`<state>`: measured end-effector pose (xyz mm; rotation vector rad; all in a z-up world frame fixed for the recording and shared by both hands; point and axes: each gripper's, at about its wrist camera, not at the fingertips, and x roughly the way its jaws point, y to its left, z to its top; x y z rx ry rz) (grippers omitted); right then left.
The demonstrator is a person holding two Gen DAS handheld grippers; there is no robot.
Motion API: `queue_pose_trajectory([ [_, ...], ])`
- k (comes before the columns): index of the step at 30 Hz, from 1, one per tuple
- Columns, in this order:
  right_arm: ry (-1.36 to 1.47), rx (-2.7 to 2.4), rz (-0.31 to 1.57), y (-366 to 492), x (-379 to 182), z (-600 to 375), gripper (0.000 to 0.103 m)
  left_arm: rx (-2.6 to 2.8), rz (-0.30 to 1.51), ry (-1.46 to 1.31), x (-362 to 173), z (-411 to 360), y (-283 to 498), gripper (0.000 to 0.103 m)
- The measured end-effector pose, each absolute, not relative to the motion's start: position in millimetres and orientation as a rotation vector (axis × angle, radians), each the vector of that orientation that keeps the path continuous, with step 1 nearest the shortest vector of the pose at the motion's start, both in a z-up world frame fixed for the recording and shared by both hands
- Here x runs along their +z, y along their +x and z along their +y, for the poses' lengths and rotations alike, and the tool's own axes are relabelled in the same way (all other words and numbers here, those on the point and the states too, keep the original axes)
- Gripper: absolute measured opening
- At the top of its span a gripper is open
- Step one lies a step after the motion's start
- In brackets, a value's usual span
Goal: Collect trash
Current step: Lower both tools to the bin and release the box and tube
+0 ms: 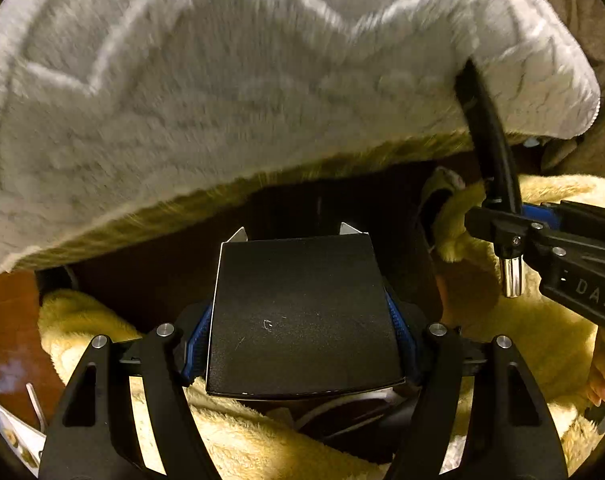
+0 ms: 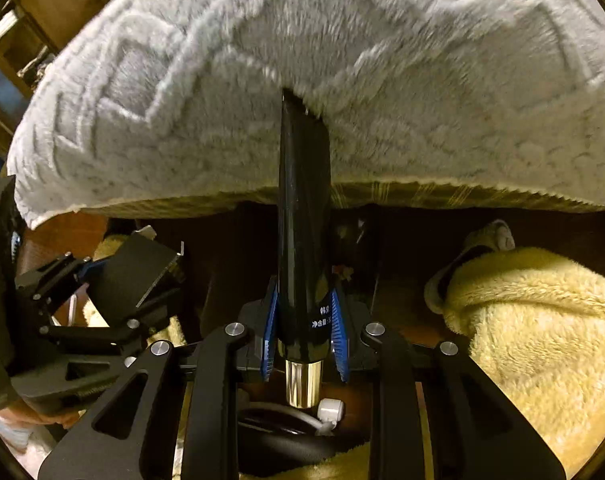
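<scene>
Black cardboard box [image 1: 302,316] pinched flat-side-up between the blue-padded fingers [image 1: 198,340] of the left gripper [image 1: 302,336], with two pale flaps sticking up at its far end; same box [image 2: 136,270] seen from the right wrist view, low on the left, tilted, clamped in the left gripper [image 2: 102,280]. Glossy black tube [image 2: 302,216] with a shiny gold cap at its near end, clamped between the blue pads [image 2: 339,336] of the right gripper [image 2: 304,336] — white Chinese print just above the cap, pointed far tip pushed up against the underside edge of a grey-white fleece blanket [image 2: 342,60]. Same tube [image 1: 490,144] in the left wrist view, at the right, rising steeply from the right gripper [image 1: 510,220], tip buried in the grey-white fleece blanket [image 1: 222,80], gold cap hanging below the fingers. Blanket embossed with a raised line pattern, blurred, draped across the whole upper half of both views, with a yellowish striped lining showing along its lower hem. Yellow plush fabric [image 1: 542,340] bunched below and to the right, also under the left gripper; same yellow plush [image 2: 542,320] heaped at right in the right wrist view. Dark shadowed space beneath the blanket, between the two grippers — contents not discernible.
</scene>
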<state>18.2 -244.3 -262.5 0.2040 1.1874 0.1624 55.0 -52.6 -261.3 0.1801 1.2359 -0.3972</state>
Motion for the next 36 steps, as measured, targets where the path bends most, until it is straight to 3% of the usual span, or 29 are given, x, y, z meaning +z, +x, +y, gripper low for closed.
queue_pose_trajectory([
  [15,0.206,0.141,1.217,32,-277,-246,0.028,-0.421,1.308,0.163,-276,-68,66,0.07],
  [17,0.215,0.138,1.206,34,-276,-250,0.037,-0.427,1.314,0.168,-278,-77,66,0.074],
  [19,0.223,0.135,1.191,34,-273,-253,0.059,-0.429,1.309,0.162,-277,-78,64,0.078],
  [30,0.248,0.119,1.136,33,-248,-261,0.065,-0.423,1.259,0.15,-249,-71,61,0.085],
  [36,0.239,0.115,1.026,27,-202,-268,0.068,-0.402,1.139,0.147,-207,-56,58,0.085],
])
